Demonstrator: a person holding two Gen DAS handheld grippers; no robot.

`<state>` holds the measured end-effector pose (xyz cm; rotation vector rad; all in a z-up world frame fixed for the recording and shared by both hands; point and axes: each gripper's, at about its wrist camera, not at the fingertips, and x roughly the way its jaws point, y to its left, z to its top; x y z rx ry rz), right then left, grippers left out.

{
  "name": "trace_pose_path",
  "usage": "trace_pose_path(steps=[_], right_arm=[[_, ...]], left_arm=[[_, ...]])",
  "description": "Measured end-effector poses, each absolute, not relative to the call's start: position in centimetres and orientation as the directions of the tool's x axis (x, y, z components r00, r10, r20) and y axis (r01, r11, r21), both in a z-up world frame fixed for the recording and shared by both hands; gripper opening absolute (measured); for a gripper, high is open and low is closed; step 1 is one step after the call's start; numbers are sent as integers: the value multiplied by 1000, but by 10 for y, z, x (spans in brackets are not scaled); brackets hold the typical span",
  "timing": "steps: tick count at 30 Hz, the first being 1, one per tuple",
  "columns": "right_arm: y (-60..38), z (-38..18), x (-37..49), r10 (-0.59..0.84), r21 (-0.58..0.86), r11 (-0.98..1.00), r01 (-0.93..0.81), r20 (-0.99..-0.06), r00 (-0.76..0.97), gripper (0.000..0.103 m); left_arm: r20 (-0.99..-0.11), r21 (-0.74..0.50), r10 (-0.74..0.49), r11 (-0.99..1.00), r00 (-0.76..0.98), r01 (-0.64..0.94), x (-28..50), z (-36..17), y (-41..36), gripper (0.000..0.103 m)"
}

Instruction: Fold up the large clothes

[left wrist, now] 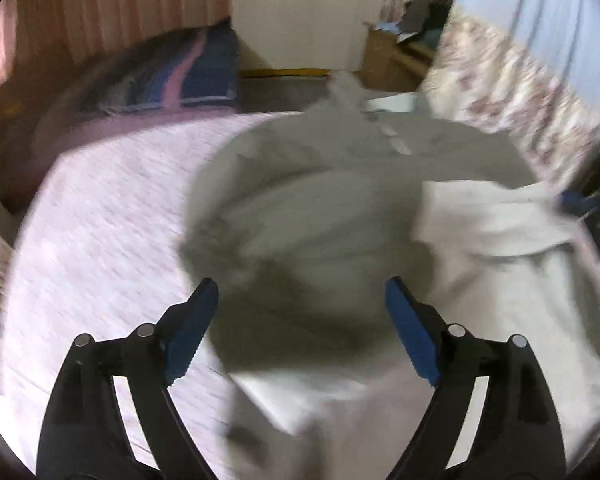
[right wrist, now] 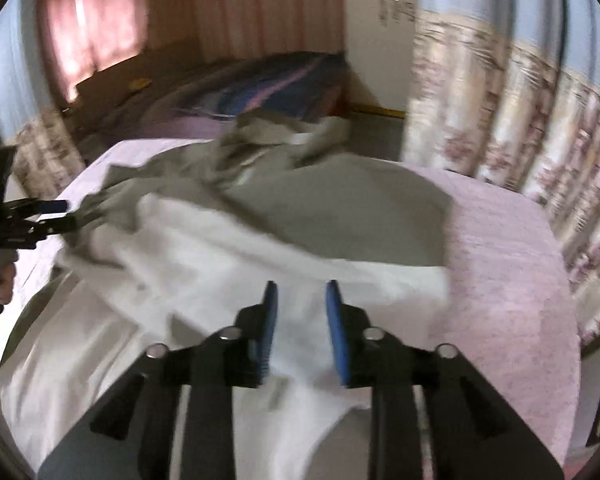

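Note:
A large grey garment [left wrist: 320, 200] with a white lining [left wrist: 492, 220] lies crumpled on a pink bedspread [left wrist: 100, 220]. My left gripper [left wrist: 300, 296] is wide open above the grey cloth, holding nothing. In the right wrist view the same garment shows grey [right wrist: 340, 208] at the back and white [right wrist: 220, 248] in front. My right gripper [right wrist: 302, 292] hovers over the white part with its jaws partly open and empty. The left gripper also shows at the far left edge of the right wrist view [right wrist: 66, 216], at the garment's grey edge. Both views are motion-blurred.
A blue and pink striped pillow [left wrist: 180, 76] lies at the head of the bed. Floral curtains [right wrist: 520, 128] hang on the right. A wooden shelf [left wrist: 396, 60] with clutter stands beyond the bed. The bedspread's right edge [right wrist: 548, 280] drops off near the curtains.

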<state>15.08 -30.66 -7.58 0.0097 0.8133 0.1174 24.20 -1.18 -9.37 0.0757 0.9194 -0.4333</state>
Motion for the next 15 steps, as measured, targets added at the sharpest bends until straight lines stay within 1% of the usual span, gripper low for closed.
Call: trace_pose_path(steps=[1, 2, 3, 4, 6, 8, 11, 15], right_arm=[[-300, -80, 151, 103, 32, 993, -117, -729, 677, 27], [-293, -89, 153, 73, -15, 992, -124, -740, 668, 27], [-293, -96, 156, 58, -31, 992, -125, -756, 652, 26], [-294, -107, 160, 61, -20, 992, -122, -777, 627, 26], [-298, -118, 161, 61, -16, 993, -120, -791, 608, 23], [-299, -129, 160, 58, -17, 993, -120, -803, 594, 23], [-300, -135, 162, 64, -5, 994, -112, -800, 597, 23], [-299, -126, 163, 69, 4, 994, -111, -806, 588, 24]], left_arm=[[-784, -127, -337, 909, 521, 397, 238, -97, -16, 80], [-789, -107, -321, 911, 524, 398, 235, -101, -21, 76], [-798, -64, -284, 917, 532, 394, 237, -109, -26, 67], [-806, -52, -271, 918, 526, 394, 238, -116, -28, 64], [-823, -82, -280, 919, 495, 385, 244, -131, -25, 60], [-821, -52, -261, 920, 508, 389, 243, -136, -24, 59], [-826, -6, -231, 916, 514, 401, 244, -144, -26, 59], [-826, -10, -232, 918, 514, 396, 249, -138, -26, 59]])
